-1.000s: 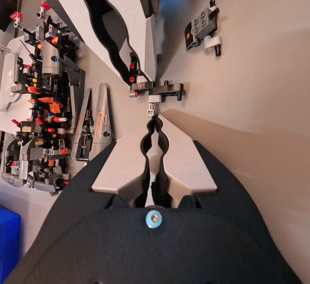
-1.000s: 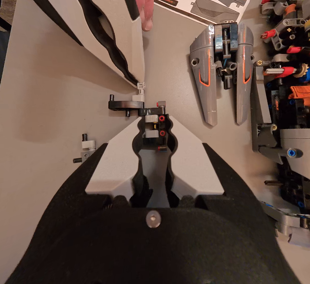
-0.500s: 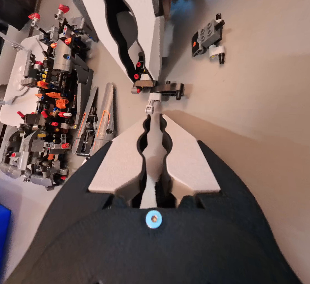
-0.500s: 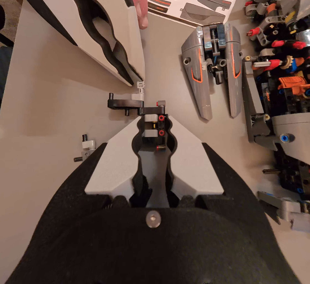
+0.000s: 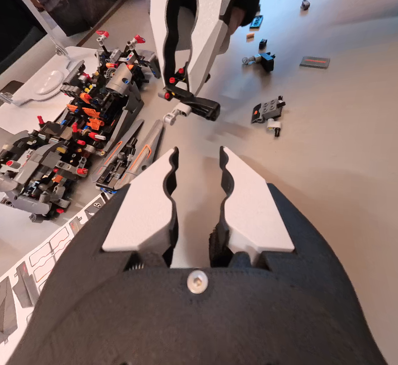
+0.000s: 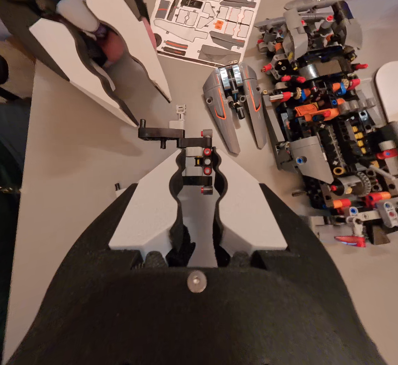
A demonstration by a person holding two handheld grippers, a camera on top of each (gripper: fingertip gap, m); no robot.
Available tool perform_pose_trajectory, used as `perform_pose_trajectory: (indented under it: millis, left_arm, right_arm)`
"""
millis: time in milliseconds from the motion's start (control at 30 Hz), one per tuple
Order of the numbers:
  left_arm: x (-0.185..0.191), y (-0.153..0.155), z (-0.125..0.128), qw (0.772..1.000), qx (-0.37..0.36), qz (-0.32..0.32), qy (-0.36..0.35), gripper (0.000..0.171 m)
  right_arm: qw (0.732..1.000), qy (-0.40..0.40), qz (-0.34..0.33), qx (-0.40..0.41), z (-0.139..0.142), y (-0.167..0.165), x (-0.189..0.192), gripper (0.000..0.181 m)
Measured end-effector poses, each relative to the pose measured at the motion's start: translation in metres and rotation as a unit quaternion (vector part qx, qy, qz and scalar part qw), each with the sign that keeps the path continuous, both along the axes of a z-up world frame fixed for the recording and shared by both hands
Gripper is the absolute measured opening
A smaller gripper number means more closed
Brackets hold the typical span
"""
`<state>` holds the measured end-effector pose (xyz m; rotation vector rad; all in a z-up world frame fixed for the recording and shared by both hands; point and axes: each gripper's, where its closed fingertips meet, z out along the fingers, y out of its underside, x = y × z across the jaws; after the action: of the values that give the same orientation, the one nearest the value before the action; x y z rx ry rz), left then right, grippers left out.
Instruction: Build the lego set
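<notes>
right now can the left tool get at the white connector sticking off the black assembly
Probably yes: the left tool is open and empty, the white connector juts toward it with bare table between.

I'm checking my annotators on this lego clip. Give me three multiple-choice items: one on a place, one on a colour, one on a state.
1. In the right wrist view, where is the sticker sheet?
A. folded inside a box
B. lying flat beyond the grey panel pair
C. on top of the car chassis

2. What colour are the panel pair's lines?
A. green
B. white
C. orange

3. How is the left tool?
A. open and empty
B. shut on a white pin
C. shut on a panel

Key:
1. B, the sheet lies flat past the panels.
2. C, orange outlines show on both panels.
3. A, its jaws stand apart with nothing between them, while the right tool grips the black sub-assembly.
</notes>
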<state>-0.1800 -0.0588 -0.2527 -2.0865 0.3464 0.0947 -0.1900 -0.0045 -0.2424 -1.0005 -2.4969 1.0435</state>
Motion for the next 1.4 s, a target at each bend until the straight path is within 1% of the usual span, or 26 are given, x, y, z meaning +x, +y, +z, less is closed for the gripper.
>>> perform_pose_trajectory:
  millis: [133, 267, 367, 500, 667, 800, 867, 900, 1067, 1100, 1233, 1400]
  left_arm:
    - [-0.006, 0.000, 0.008, 0.999, 0.018, 0.032, 0.007, 0.037]
    - [-0.004, 0.004, 0.018, 0.998, 0.042, 0.043, 0.009, 0.036]
    - [-0.001, 0.009, 0.022, 0.997, 0.051, 0.045, 0.020, 0.036]
    - [-0.004, 0.018, 0.031, 0.996, 0.063, 0.062, 0.025, 0.031]
    - [0.006, 0.034, 0.038, 0.996, 0.074, 0.046, 0.019, 0.025]
    - [0.009, 0.046, 0.040, 0.995, 0.084, 0.050, 0.005, 0.020]
    - [0.004, 0.049, 0.042, 0.994, 0.092, 0.066, 0.015, 0.009]
    - [0.004, 0.050, 0.044, 0.993, 0.099, 0.067, 0.014, 0.006]
    - [0.003, 0.052, 0.049, 0.991, 0.114, 0.068, 0.020, 0.005]
    - [0.002, 0.051, 0.049, 0.990, 0.117, 0.070, 0.024, 0.000]
    - [0.004, 0.050, 0.052, 0.990, 0.129, 0.061, 0.012, 0.000]
    - [-0.001, 0.047, 0.059, 0.986, 0.147, 0.072, 0.012, 0.000]
  right_arm:
    - [0.996, -0.046, -0.062, -0.055, 0.003, 0.006, -0.004, 0.021]
    - [0.980, -0.094, -0.108, -0.137, 0.010, 0.012, -0.007, 0.022]
    - [0.972, -0.122, -0.131, -0.153, 0.007, 0.019, -0.007, 0.022]
    - [0.963, -0.143, -0.147, -0.173, 0.007, 0.022, -0.005, 0.022]
    - [0.963, -0.134, -0.160, -0.169, 0.012, 0.025, -0.003, 0.022]
    - [0.965, -0.122, -0.171, -0.158, 0.014, 0.026, 0.001, 0.022]
    - [0.964, -0.117, -0.177, -0.164, 0.016, 0.027, 0.002, 0.022]
    - [0.963, -0.116, -0.178, -0.169, 0.017, 0.027, 0.003, 0.022]
    - [0.962, -0.104, -0.187, -0.172, 0.019, 0.029, 0.001, 0.022]
    - [0.962, -0.100, -0.187, -0.174, 0.021, 0.028, 0.000, 0.022]
    - [0.963, -0.088, -0.187, -0.173, 0.025, 0.026, -0.005, 0.022]
    - [0.963, -0.079, -0.190, -0.172, 0.030, 0.026, -0.007, 0.022]
